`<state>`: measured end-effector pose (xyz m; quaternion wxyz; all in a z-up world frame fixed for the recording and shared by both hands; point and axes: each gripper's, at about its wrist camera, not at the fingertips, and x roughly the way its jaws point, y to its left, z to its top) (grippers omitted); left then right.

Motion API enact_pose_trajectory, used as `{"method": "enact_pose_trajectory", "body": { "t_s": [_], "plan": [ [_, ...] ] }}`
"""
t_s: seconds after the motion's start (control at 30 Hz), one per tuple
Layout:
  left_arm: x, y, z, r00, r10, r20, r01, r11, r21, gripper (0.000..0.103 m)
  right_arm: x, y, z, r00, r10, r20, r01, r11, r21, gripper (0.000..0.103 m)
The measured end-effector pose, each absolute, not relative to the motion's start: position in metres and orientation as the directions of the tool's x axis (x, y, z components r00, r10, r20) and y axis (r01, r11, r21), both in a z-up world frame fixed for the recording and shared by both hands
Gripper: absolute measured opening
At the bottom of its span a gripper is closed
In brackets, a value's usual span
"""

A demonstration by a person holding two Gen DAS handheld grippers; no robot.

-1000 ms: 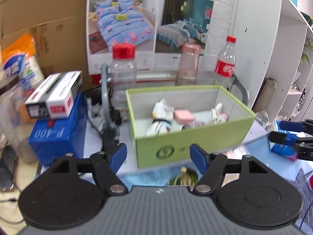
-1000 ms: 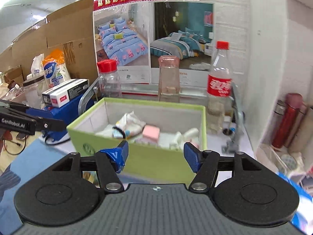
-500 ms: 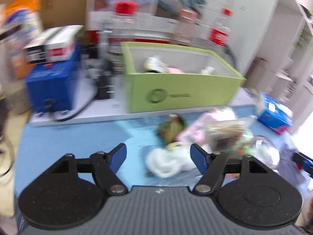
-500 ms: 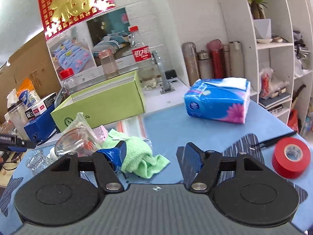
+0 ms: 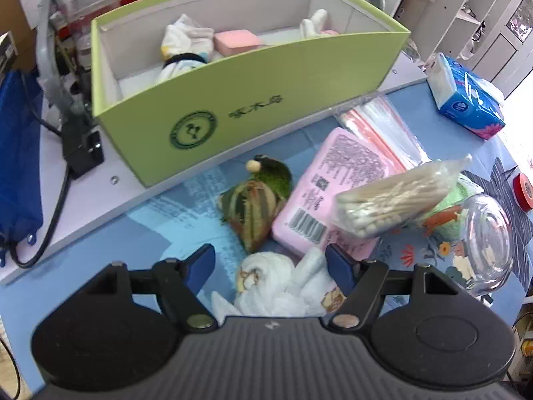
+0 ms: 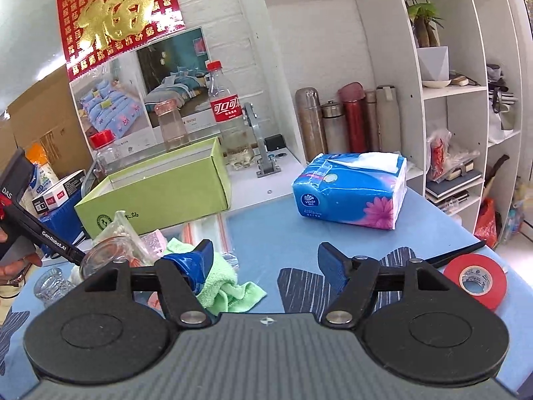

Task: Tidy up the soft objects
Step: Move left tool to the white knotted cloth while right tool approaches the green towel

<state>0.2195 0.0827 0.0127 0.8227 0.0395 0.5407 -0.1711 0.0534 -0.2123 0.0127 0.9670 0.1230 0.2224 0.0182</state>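
The green box [image 5: 253, 100] holds a white plush, a pink sponge [image 5: 236, 41] and a white bunny toy. In front of it on the blue table lie a green-and-brown striped pouch [image 5: 251, 208] and a white soft bundle [image 5: 276, 283]. My left gripper [image 5: 269, 256] points steeply down, open, with the white bundle between its fingers but not pinched. My right gripper [image 6: 265, 250] hovers low over the table with its jaws opening and nothing between them. A light green cloth [image 6: 223, 283] lies just beside its left finger. The green box [image 6: 156, 196] stands farther back on the left.
A pink pack [image 5: 333, 193], a bag of cotton swabs [image 5: 396, 200], a glass jar [image 5: 486, 236] and zip bags [image 5: 383, 130] crowd the table's middle. A blue tissue pack [image 6: 353, 190] and red tape [image 6: 476, 278] sit at the right. Bottles and flasks line the back; a hand holds the left gripper [image 6: 50, 243].
The left gripper tipped down from facing the box and now straddles the white bundle on the table. The right gripper swung right, away from the box, and its jaws widened.
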Motion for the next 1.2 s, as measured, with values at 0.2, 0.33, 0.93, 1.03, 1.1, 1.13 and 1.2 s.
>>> {"method": "enact_pose_trajectory", "body": {
  "t_s": [0.2, 0.33, 0.93, 1.03, 1.1, 1.13, 1.2],
  "plan": [
    [0.191, 0.143, 0.008, 0.421, -0.142, -0.896, 0.169, 0.983, -0.077, 0.074, 0.064, -0.211, 0.011, 0.894, 0.101, -0.437, 0.009, 0.97, 0.242, 0.056],
    [0.165, 0.18, 0.004, 0.473, -0.076, -0.878, 0.044, 0.997, -0.062, 0.074, 0.072, -0.203, 0.005, 0.871, 0.135, -0.473, -0.033, 0.976, 0.216, 0.057],
    [0.119, 0.195, -0.006, 0.542, -0.145, -0.828, -0.061, 0.976, -0.211, 0.074, 0.116, -0.147, -0.006, 0.717, 0.282, -0.638, -0.558, 0.78, -0.283, 0.058],
    [0.121, 0.188, -0.009, 0.532, -0.13, -0.837, -0.059, 0.98, -0.19, 0.074, 0.129, -0.144, -0.01, 0.679, 0.331, -0.655, -0.643, 0.698, -0.315, 0.058],
    [0.123, 0.185, -0.011, 0.528, -0.12, -0.841, -0.061, 0.982, -0.179, 0.074, 0.137, -0.145, -0.011, 0.649, 0.372, -0.664, -0.681, 0.674, -0.287, 0.058],
    [0.123, 0.183, -0.011, 0.531, -0.111, -0.84, -0.06, 0.984, -0.168, 0.074, 0.141, -0.144, -0.013, 0.631, 0.391, -0.67, -0.699, 0.662, -0.271, 0.058],
    [0.124, 0.181, -0.012, 0.528, -0.101, -0.843, -0.058, 0.986, -0.154, 0.074, 0.145, -0.142, -0.017, 0.631, 0.398, -0.666, -0.71, 0.641, -0.29, 0.058]
  ]
}}
